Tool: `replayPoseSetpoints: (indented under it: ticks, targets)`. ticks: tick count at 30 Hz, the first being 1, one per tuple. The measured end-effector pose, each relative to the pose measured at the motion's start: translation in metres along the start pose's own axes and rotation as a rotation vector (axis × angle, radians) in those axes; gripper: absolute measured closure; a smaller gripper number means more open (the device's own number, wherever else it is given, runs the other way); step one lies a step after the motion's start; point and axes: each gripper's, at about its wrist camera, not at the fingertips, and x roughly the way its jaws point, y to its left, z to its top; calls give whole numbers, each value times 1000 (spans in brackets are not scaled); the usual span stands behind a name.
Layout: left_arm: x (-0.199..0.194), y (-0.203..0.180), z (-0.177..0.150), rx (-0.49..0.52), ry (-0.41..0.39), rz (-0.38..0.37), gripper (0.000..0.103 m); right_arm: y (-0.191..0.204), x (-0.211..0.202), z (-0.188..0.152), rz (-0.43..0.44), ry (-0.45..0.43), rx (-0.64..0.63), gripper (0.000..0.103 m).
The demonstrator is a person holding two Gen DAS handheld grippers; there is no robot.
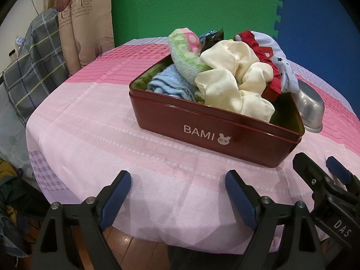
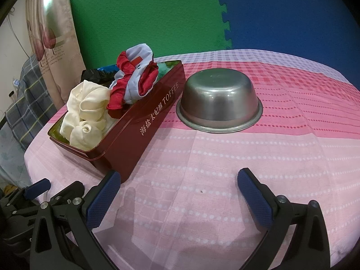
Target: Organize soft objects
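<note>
I see the soft objects already heaped in the red tin (image 1: 209, 135): a cream cloth (image 1: 234, 85), a blue towel (image 1: 167, 85), a green-and-pink towel (image 1: 186, 54) and a red-and-white garment (image 2: 137, 76). The tin sits on the pink-clothed bench (image 1: 90, 121), just beside an upturned steel bowl (image 2: 219, 105). No loose cloth remains on the bench, so I judge the sorting nearly finished. My left claw (image 1: 177, 199) and right claw (image 2: 177, 199) both hang spread and empty.

Tin (image 1: 225, 132) showing dark red w/ white lettering; cloth (image 1: 231, 83) cream, towel (image 1: 166, 85) light blue, another (image 1: 186, 54) green/pink. Tablecloth (image 2: 202, 168) showing pink bands w/ white dots. Bowl (image 2: 219, 103) looking silver.
</note>
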Motion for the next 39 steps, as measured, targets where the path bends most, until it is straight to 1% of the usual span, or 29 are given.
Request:
replayPoseSetpoints:
  ticks: [5,39]
  targets:
    - [0,1,-1,-7,2,-6,15,1,1,-1,-10,2,-22,0]
    - [0,1,0,-9,3,-7,15,2,2,-3,-25,1,-46,0]
